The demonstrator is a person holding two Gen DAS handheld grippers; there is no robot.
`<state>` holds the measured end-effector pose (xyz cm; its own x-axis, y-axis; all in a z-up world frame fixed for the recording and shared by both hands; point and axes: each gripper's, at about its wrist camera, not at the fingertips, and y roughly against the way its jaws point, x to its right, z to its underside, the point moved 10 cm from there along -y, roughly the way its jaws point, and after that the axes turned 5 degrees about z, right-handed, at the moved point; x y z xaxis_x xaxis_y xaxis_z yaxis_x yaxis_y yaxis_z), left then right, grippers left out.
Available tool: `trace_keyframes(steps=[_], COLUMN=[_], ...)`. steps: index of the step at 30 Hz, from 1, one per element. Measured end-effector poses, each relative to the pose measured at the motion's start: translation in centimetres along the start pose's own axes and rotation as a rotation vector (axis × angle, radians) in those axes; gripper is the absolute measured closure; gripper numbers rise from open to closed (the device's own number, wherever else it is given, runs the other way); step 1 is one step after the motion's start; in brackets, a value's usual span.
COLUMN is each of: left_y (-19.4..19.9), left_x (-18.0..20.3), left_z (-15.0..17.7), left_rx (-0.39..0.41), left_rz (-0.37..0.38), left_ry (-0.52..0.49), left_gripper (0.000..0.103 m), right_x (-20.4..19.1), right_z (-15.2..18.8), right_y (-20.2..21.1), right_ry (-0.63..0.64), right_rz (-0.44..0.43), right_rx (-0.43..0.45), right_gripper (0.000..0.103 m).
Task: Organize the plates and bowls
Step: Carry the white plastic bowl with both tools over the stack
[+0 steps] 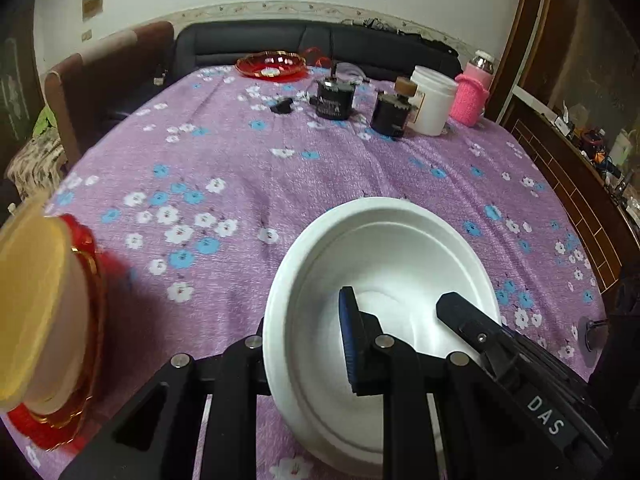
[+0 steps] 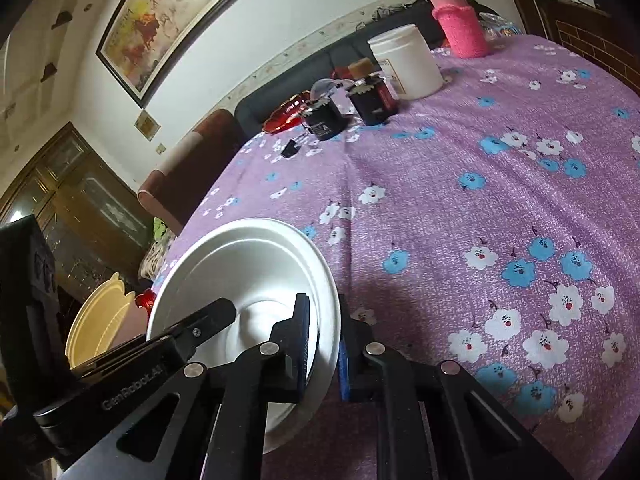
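Pinching the white bowl point(image 1: 384, 280) from both sides, I hold it tilted above the purple flowered tablecloth point(image 1: 248, 168). My left tongs point(image 1: 304, 344) clamp its rim at about 8 o'clock in the left wrist view, one blue pad inside the bowl and the other finger outside. My right tongs point(image 2: 324, 344) bite the rim at about 4 o'clock in the right wrist view, pressed together on the thin edge.

Each camera catches the other tool reaching into the bowl, which its own view cannot show.

Only the left view shows the cream bowl point(image 1: 28, 304) sitting in a stack of red plates point(image 1: 80, 320) at 9 o'clock, blurred; the right view gives just the cream rim and a sliver of red. At 12 o'clock the left view shows a red dish point(image 1: 272, 65), two dark jars point(image 1: 334, 100), a white tub point(image 1: 432, 100) and a pink-sleeved bottle point(image 1: 472, 96). The right view alone shows a framed painting point(image 2: 160, 20) at 11 o'clock.
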<state>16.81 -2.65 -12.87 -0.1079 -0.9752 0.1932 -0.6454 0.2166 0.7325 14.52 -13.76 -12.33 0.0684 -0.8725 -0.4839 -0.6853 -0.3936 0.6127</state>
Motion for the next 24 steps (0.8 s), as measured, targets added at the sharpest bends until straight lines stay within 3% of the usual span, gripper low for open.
trace_keyframes(steps=[8, 15, 20, 24], left_y=[6.7, 11.9, 12.7, 12.2], left_x=[-1.9, -6.8, -11.1, -12.7], left_z=[-1.3, -2.8, -2.8, -1.9], left_rx=[0.112, 0.195, 0.203, 0.178], left_rz=[-0.01, -0.033, -0.076, -0.058], left_ry=[0.016, 0.098, 0.165, 0.202], left_gripper=[0.082, 0.08, 0.079, 0.079], right_x=[-4.9, -12.6, -17.1, -18.3], right_z=[0.7, -0.1, 0.7, 2.1], right_y=[3.8, 5.5, 4.1, 2.1], right_ry=[0.014, 0.159, 0.229, 0.241], right_rz=[-0.075, -0.098, -0.113, -0.107], right_rx=[0.042, 0.076, 0.056, 0.006], right_gripper=[0.09, 0.089, 0.089, 0.089])
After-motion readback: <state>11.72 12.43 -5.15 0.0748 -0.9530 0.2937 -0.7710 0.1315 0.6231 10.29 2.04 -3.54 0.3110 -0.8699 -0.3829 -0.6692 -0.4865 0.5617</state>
